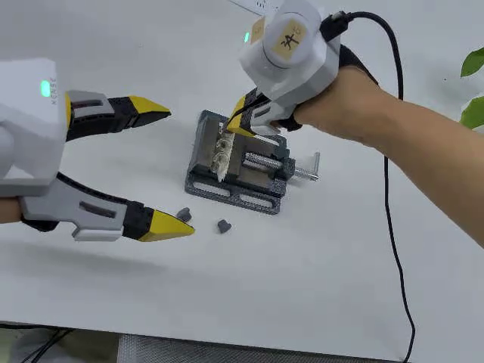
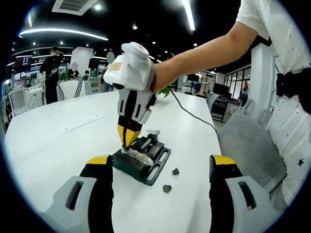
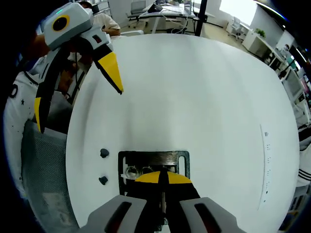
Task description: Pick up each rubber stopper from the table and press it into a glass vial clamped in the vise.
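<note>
A small grey vise [image 1: 198,181] stands mid-table with clear glass vials [image 1: 225,155] clamped in its jaws. My right gripper [image 1: 236,127] is shut, its yellow tips pressed down onto the vials [image 2: 136,155]; I cannot tell whether a stopper sits between them. From its own camera the shut right gripper [image 3: 163,175] covers part of the vise [image 3: 153,156], with the vials [image 3: 131,171] just left of it. Two dark rubber stoppers [image 1: 184,215] [image 1: 224,225] lie loose in front of the vise. My left gripper [image 1: 180,172] hangs open left of the vise, holding nothing.
A black cable [image 1: 393,189] trails from the right gripper across the table's right side. The vise's screw handle [image 1: 306,172] sticks out to the right. Green leaves [image 1: 473,68] show at the right edge. White tabletop surrounds the vise.
</note>
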Demonstrator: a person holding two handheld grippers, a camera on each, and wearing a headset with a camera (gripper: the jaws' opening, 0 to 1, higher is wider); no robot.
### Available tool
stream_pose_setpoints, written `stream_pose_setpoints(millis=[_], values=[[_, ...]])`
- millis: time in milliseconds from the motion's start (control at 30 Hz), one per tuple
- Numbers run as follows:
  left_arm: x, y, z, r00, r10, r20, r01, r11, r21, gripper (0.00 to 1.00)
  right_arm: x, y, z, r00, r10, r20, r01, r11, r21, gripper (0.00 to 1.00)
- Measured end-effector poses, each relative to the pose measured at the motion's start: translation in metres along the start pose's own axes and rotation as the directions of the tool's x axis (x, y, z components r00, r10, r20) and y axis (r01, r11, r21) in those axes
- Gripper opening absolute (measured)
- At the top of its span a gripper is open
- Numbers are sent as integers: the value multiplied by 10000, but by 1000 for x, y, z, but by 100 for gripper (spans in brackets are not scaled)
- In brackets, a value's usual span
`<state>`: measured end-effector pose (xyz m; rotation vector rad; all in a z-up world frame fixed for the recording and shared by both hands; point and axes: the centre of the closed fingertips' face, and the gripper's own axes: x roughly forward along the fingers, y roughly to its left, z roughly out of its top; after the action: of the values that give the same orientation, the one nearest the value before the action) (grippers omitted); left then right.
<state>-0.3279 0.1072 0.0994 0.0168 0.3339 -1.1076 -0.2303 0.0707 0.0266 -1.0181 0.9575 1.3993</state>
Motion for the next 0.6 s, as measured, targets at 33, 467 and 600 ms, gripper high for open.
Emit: stream_pose_setpoints(millis=[33,467,600], values=[[-1,0,0,10000,17,-9,-17,10000,-11,80,0,-1,0,9999,-33,101,32,10000,60,0],[-3,-6,0,9996,22,-298,-20,10000,64,80,-1,0,4,9969,-397,673,377,9988,307,0],[-3,-8,1,9994,-10,-336,13,10000,91,79,-2,0,3,9962,-403,767,375,9986,371,0]])
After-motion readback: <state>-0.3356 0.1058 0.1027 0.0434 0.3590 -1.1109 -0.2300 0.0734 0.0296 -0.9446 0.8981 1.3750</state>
